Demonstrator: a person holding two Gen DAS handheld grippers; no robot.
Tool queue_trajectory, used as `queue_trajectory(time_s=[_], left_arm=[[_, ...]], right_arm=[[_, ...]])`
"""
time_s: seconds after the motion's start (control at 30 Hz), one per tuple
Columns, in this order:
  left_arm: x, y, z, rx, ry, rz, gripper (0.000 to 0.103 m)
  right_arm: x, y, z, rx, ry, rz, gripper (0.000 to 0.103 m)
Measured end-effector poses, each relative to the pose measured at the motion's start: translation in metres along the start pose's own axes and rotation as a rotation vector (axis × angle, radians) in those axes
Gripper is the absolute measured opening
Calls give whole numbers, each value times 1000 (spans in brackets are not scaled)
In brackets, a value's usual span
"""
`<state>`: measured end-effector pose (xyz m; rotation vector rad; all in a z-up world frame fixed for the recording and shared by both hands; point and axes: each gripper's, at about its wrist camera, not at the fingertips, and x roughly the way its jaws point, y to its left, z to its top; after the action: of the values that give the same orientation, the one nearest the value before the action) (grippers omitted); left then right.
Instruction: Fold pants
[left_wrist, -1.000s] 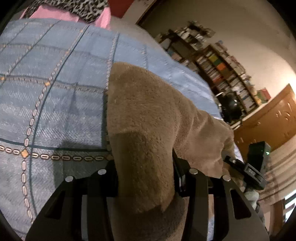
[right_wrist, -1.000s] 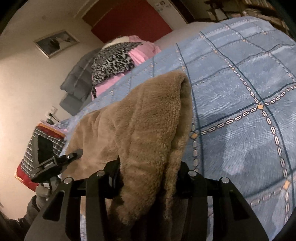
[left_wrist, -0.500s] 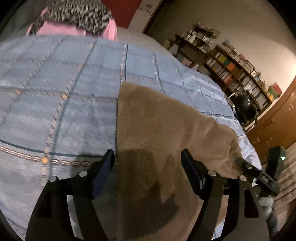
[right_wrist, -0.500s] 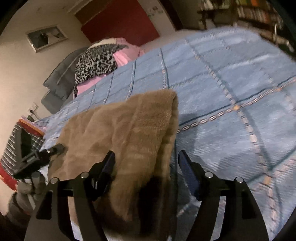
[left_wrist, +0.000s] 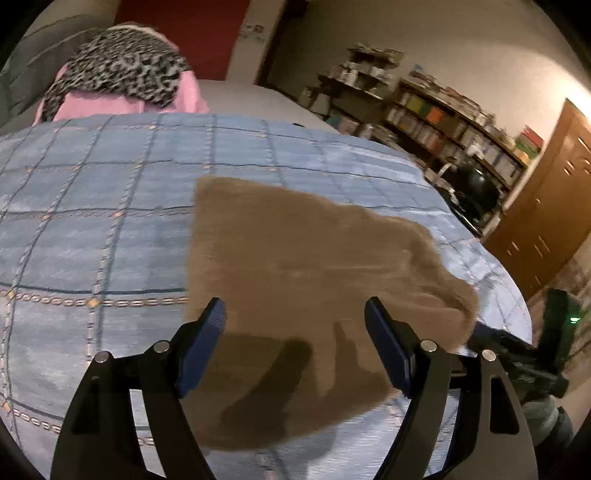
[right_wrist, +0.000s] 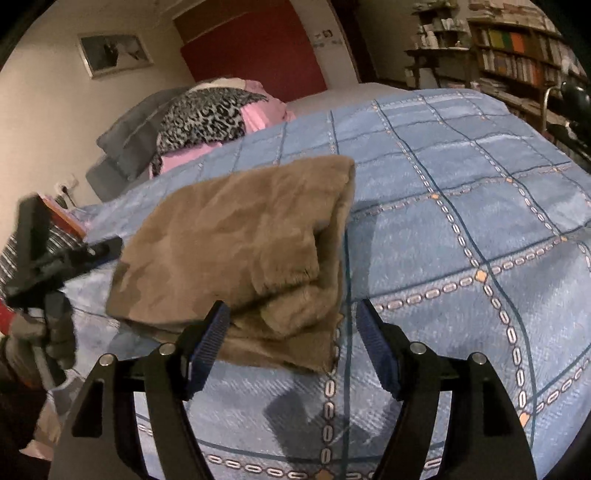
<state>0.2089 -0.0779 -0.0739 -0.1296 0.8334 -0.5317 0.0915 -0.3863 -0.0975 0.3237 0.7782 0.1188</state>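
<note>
The folded brown pants lie flat on the blue checked bedspread, while the left claw and right claw both hover wide above them, holding nothing.

One pants, two tongs

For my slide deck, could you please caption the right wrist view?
Right gripper open above folded brown pants lying on a blue checked bedspread.
</note>
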Motion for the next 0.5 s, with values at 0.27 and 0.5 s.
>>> queue_trajectory(time_s=[0.27,0.5], left_arm=[[32,-87,-11,196,52,-107,79],[67,-120,-39,302,144,-123,79]], right_arm=[[12,-11,-4,68,3,-63,71],[26,-22,-1,138,4,-189,71]])
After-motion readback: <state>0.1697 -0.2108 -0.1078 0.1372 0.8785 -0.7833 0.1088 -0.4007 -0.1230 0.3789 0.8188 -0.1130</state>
